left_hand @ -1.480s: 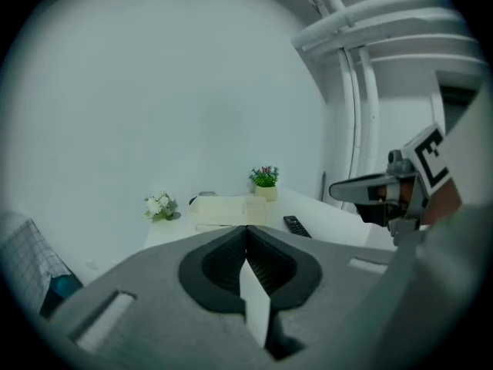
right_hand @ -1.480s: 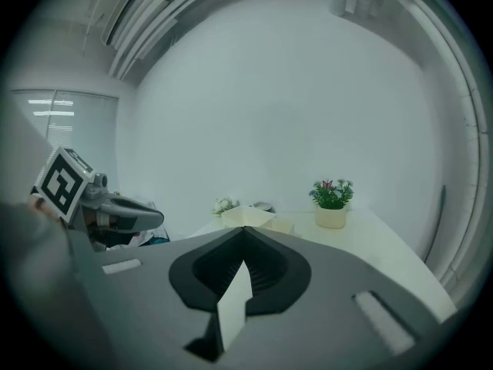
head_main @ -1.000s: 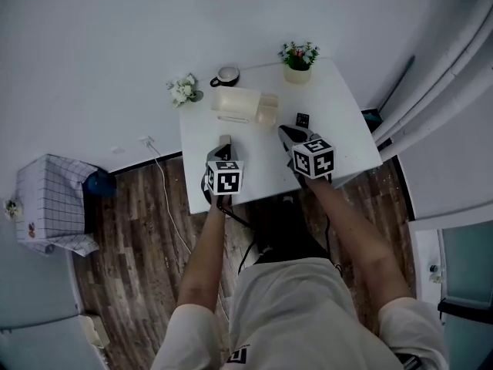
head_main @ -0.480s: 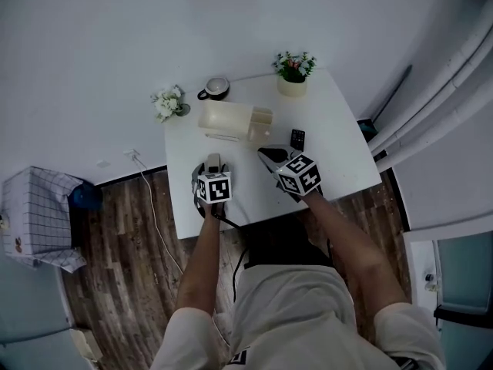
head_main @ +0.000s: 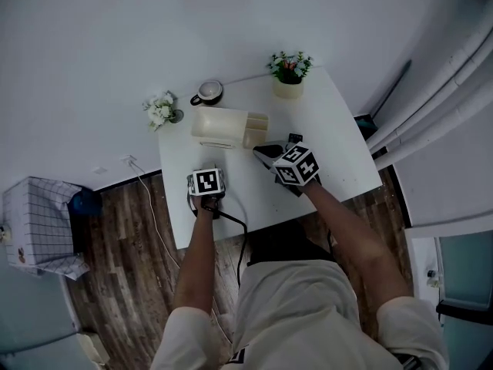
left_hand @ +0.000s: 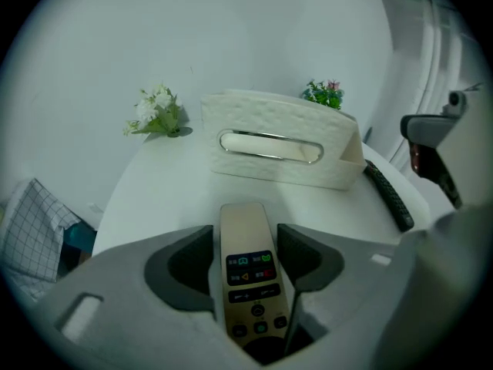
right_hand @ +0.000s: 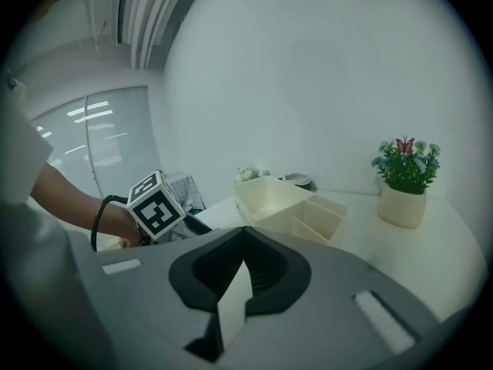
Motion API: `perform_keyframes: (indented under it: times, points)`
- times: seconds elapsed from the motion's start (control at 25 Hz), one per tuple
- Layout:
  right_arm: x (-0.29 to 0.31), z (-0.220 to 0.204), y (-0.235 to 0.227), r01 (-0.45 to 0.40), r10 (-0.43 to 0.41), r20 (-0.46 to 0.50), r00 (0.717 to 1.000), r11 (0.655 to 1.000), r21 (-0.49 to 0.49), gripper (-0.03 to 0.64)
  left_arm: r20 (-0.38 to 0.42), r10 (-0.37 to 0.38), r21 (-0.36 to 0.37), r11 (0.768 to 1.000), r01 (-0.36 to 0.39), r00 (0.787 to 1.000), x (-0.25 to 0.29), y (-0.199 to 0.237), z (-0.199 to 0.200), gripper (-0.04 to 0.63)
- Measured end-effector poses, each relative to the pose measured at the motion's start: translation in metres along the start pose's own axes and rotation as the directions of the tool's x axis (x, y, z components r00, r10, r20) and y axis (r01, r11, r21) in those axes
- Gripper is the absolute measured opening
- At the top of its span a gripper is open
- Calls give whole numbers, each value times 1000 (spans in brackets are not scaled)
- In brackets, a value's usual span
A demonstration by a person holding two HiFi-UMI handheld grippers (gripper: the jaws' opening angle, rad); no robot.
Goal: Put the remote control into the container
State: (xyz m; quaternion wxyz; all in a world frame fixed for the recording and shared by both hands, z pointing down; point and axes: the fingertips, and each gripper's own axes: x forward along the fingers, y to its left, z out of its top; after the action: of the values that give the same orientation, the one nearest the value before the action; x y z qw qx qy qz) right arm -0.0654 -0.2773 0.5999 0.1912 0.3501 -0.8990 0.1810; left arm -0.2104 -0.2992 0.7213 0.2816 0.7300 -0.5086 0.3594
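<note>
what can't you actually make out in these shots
beige remote: hidden in head view under the left gripper, whose jaws have just been opening around it; button labels too small in left gripper view.
black remote: mostly covered by the right gripper in head view.
mug: contents too small in head view.
container: interior hidden by its own wall in left gripper view.
</note>
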Motion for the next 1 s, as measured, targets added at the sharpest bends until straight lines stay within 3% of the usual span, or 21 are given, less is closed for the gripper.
perform_keyframes:
  times: [0.04,0.16,0.32,0.48,0.68,0.8,1.0]
  points:
    - [3,1,0,-7,7,-2,1000,1000,8,2,-10,-8,23,1000,9,1000,0,-2,0,227]
    - [8,2,5,-35,35,-14,999,999,6,2,-9,-30,80,996,31,999,-2,-10,1,218]
    - [7,11,10,-79,78,23,997,996,43,2,131,-57,123,992,41,990,-24,-30,25,216]
    - [3,31,12,-152,141,80,987,976,156,21,290,-93,208,978,32,952,-51,-56,61,215]
    - [-1,51,11,-257,228,133,965,924,284,179,420,-152,258,965,43,895,-83,-92,97,214]
    - [-7,62,12,-300,268,144,953,907,296,219,466,-203,309,949,57,861,-97,-118,114,213]
    - [-16,77,-6,-317,284,149,947,895,315,223,513,-249,409,912,20,821,-116,-155,145,213]
